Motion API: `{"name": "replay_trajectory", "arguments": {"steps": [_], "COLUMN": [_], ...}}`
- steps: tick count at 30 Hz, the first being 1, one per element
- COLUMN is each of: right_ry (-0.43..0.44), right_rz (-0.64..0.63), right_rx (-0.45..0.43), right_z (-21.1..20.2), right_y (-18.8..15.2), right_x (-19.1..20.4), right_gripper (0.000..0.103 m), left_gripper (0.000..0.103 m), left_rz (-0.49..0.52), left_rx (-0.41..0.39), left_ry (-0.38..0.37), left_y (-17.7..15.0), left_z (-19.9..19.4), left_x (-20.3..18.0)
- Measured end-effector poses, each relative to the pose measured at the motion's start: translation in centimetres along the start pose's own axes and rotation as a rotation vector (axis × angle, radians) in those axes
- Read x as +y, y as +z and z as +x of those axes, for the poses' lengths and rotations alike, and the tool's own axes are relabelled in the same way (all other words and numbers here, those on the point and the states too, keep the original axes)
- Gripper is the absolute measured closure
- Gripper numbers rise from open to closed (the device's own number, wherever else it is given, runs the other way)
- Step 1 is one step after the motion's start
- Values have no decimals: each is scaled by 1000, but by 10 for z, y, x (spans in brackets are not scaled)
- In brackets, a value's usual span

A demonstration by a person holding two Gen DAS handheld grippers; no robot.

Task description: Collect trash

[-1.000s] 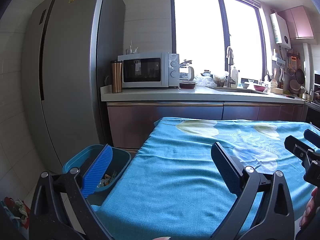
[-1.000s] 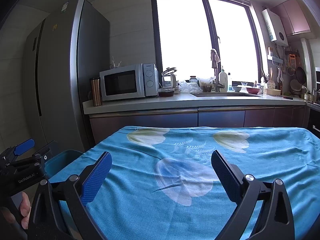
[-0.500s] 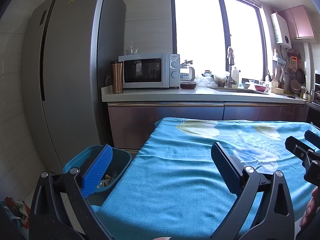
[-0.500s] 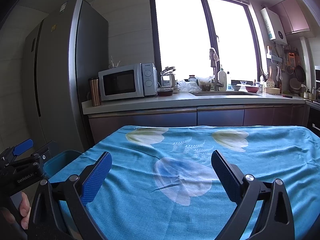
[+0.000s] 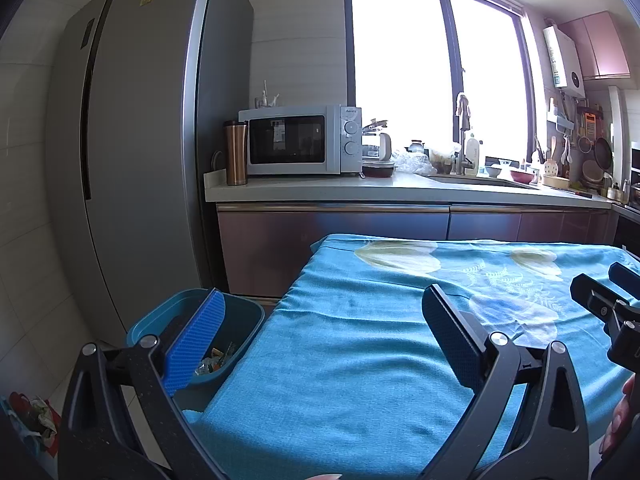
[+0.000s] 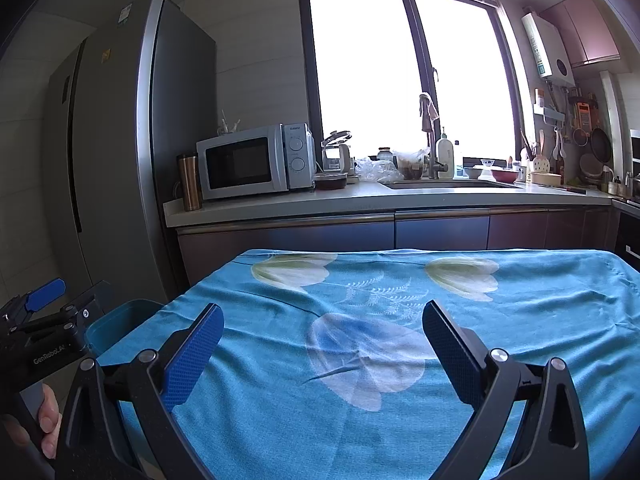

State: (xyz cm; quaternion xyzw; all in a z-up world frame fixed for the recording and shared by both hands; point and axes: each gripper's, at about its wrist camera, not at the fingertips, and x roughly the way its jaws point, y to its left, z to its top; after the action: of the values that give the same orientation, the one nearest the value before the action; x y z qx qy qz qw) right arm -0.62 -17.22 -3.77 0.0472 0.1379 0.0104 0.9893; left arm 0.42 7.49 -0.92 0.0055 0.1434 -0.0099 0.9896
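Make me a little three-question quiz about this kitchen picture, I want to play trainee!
1. True or false: the left tool is holding a piece of trash.
2. Where is the blue bin? A) on the counter B) on the floor beside the table's left edge C) on the blue tablecloth
3. Fill in: the tall copper-coloured tumbler stands between the fridge and the ____.

Key:
1. False; both it and the right tool are open and empty.
2. B; scraps of trash lie inside.
3. Microwave.
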Motion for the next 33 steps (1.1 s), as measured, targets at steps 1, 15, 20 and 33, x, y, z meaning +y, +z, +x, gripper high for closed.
{"name": "replay_trajectory", "arguments": {"steps": [1, 15, 20, 33], "right_ry": [-2, -7, -8, -10], "right_rz": [0, -5, -4, -6], "right_rx": [0, 7, 6, 6], "right_z": [0, 3, 4, 5], "right_y": [0, 2, 1, 2], "right_x": [0, -1, -2, -3], "right_gripper": [7, 7, 7, 7], "left_gripper": [6, 6, 6, 6], "left_rz": [-1, 0, 2, 2], "left_rx": [0, 1, 3, 7], "left_ry": [0, 0, 0, -3], "left_y": [0, 0, -1, -3], "left_z": [0, 0, 0, 2], "left_x": [0, 0, -2, -5]}}
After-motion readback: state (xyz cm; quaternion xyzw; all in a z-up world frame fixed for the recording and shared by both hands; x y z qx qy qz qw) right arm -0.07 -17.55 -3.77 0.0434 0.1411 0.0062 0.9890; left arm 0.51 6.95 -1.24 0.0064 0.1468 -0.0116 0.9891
